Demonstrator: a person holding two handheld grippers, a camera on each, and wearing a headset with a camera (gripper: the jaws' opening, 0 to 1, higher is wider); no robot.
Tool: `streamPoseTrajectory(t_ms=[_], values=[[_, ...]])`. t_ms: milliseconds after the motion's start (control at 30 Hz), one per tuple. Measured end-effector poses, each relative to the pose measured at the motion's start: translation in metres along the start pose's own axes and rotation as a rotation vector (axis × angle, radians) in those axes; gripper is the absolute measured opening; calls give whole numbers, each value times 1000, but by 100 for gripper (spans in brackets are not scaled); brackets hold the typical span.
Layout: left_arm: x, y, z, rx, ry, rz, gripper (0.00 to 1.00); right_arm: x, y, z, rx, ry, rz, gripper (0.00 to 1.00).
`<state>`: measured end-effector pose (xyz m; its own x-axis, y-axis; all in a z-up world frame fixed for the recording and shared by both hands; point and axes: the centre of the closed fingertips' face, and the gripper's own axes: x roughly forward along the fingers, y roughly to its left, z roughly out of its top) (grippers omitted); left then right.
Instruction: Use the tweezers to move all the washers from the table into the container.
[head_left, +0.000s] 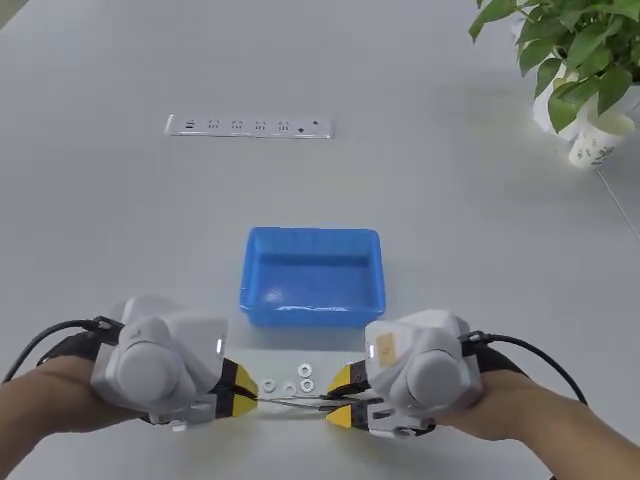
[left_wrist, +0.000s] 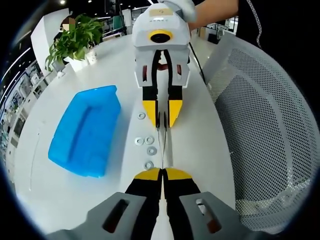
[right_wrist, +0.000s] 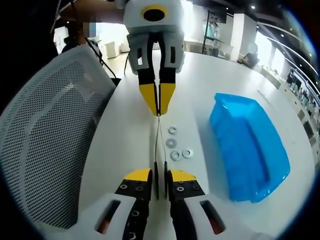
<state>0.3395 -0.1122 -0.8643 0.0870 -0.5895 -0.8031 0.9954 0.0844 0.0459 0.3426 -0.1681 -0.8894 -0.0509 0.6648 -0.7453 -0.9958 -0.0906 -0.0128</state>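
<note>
My left tongs (head_left: 252, 393) are closed on the narrow end of the tweezers (head_left: 292, 402) and my right tongs (head_left: 333, 398) pinch the two spread arms, so the thin steel tool spans the gap between them, low over the pale matte surface (head_left: 450, 200). The risk I see: slick metal on hard yellow tips could twist or slip if one side releases unevenly. The washers (head_left: 305, 373), small flat shiny rings, lie just beside it and could be knocked and scattered. The container (head_left: 312, 312), glossy blue plastic with shallow walls, sits just beyond them
</note>
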Motion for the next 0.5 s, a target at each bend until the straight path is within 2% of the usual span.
streamPoseTrajectory(t_ms=[500], values=[[-11,2,20,26,-26,2,5,2,0,5,-22,2,2,14]])
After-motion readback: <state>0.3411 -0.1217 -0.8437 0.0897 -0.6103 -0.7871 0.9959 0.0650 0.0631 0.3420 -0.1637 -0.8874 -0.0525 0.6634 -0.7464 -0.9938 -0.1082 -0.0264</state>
